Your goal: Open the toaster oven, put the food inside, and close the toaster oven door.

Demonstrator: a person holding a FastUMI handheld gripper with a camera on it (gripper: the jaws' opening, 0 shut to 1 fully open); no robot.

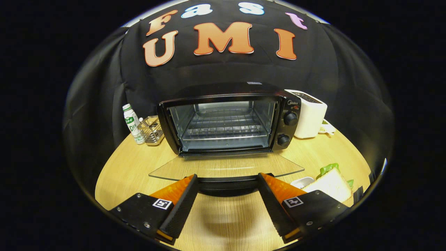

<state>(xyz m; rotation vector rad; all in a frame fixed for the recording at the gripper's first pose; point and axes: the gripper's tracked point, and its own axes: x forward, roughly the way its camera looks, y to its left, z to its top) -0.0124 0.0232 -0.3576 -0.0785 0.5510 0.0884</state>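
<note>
A black toaster oven (pixel 226 118) stands on the wooden table (pixel 223 219) straight ahead, its glass door (pixel 226 168) folded down flat toward me. The door's black handle (pixel 228 184) lies between and just ahead of my fingertips. Inside, a wire rack (pixel 224 127) is bare. My gripper (pixel 228 179) is open, its orange-and-black fingers (pixel 181 202) on either side of the handle and not pressing on it. A sandwich (pixel 331 184) with green lettuce lies on a white plate (pixel 302 181) just right of my right finger.
A white toaster (pixel 310 113) stands right of the oven. Left of the oven are a small white bottle with a green label (pixel 132 123) and a metal wire basket (pixel 152 130). Black cloth walls the booth behind.
</note>
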